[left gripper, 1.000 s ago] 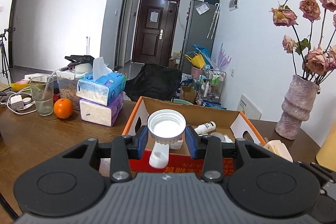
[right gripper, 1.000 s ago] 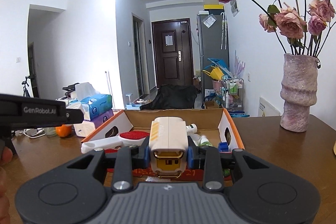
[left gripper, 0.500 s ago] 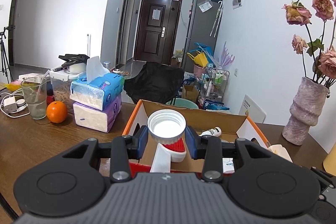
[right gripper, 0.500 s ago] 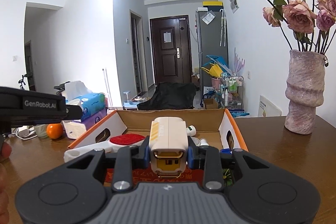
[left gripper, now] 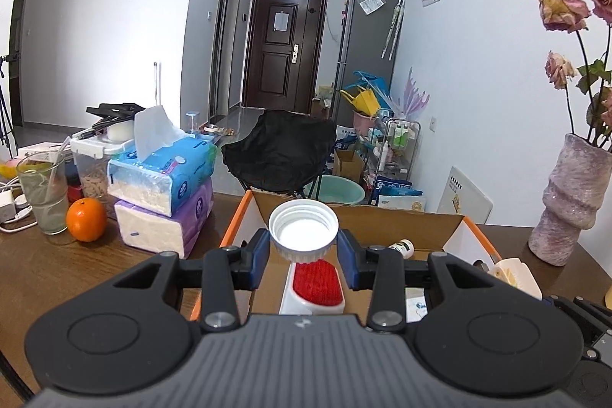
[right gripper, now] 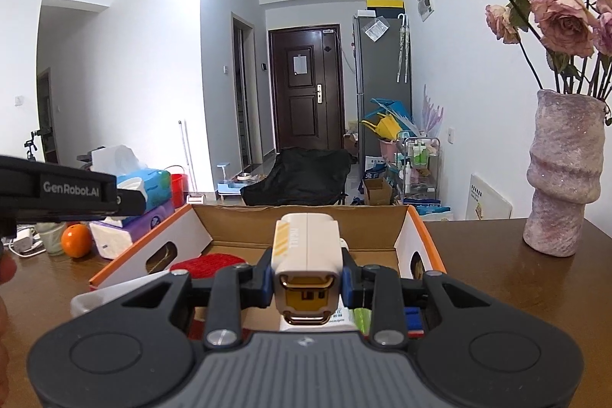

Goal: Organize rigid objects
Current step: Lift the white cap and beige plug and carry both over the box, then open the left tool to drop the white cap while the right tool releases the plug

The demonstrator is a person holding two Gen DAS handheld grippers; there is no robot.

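My left gripper [left gripper: 303, 255] is shut on a white screw cap [left gripper: 303, 231], held over the near edge of an open cardboard box [left gripper: 382, 222] with orange rims. A white brush with a red pad [left gripper: 316, 283] lies in the box below the cap, and a small white bottle [left gripper: 399, 247] lies further in. My right gripper [right gripper: 307, 279] is shut on a cream and yellow rectangular device [right gripper: 306, 255] over the same box [right gripper: 302, 226]. The red pad [right gripper: 208, 264] shows in the box at the left.
Stacked tissue packs [left gripper: 164, 193], an orange [left gripper: 86, 219] and a glass [left gripper: 42, 193] stand left of the box. A pink vase with dried roses [right gripper: 562, 174] stands on the right of the wooden table [right gripper: 497, 255]. The other gripper's body [right gripper: 57, 188] crosses the left of the right wrist view.
Both grippers have moved forward over the box, each still holding its object. The red-padded brush now lies directly below the cap.
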